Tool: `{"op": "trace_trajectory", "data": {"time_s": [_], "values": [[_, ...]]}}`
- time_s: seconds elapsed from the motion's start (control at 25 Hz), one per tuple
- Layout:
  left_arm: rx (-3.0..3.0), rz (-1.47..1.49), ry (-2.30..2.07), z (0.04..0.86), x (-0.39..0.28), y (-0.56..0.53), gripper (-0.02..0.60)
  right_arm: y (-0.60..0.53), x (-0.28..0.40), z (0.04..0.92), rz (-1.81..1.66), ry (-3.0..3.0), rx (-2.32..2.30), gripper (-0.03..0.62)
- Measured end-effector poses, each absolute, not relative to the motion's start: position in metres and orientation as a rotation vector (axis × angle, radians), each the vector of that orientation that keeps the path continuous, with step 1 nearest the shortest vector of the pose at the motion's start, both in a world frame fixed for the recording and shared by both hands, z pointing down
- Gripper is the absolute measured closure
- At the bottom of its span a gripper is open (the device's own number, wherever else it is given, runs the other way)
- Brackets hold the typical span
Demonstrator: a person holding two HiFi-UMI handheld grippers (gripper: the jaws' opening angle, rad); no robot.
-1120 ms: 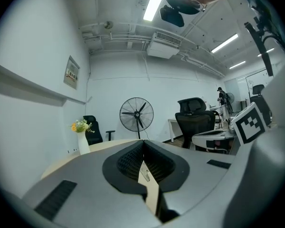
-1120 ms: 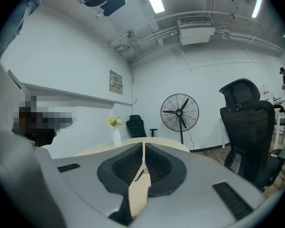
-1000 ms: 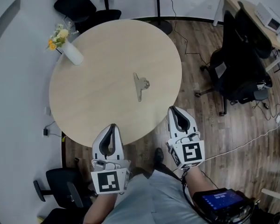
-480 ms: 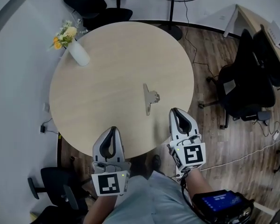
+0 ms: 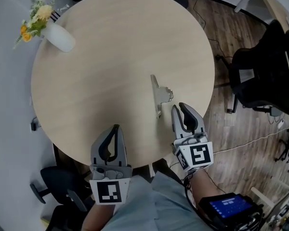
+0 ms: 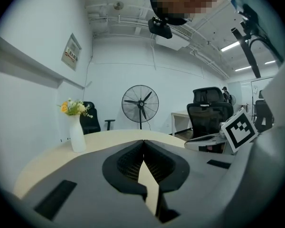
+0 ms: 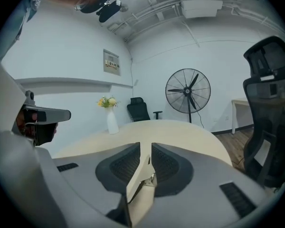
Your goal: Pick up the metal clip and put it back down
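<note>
One metal clip (image 5: 158,96), two grippers: left gripper (image 5: 116,127) clenched empty; right gripper (image 5: 178,107) released, perhaps touching the clip, which shows in the right gripper view, not the left's.

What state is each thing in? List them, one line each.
Metal clip: lying on the table, not gripped.
Right gripper: jaws slightly apart, empty, close to the clip.
Left gripper: jaws shut, empty, at the table's near edge.
Vase: upright, holding flowers.
</note>
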State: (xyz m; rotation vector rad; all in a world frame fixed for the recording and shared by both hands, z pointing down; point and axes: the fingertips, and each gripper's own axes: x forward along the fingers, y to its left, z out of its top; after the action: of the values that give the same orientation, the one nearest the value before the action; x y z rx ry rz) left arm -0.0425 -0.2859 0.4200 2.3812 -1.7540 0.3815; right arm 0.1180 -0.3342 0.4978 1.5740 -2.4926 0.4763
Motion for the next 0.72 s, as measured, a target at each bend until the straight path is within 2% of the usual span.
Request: {"op": "trace_trajectory", "data": {"time_s": [0.32, 0.72], "values": [[2.309, 0.476, -1.593, 0.501, -0.06, -0.331, 0.562, -0.373, 0.099, 0.581, 0.658, -2.371, 1.551, 0.476], [2.229, 0.531, -1.566, 0.552, -0.071, -0.35, 0.561, -0.391, 0.094, 0.633, 0.727, -2.3, 1.501, 0.47]]}}
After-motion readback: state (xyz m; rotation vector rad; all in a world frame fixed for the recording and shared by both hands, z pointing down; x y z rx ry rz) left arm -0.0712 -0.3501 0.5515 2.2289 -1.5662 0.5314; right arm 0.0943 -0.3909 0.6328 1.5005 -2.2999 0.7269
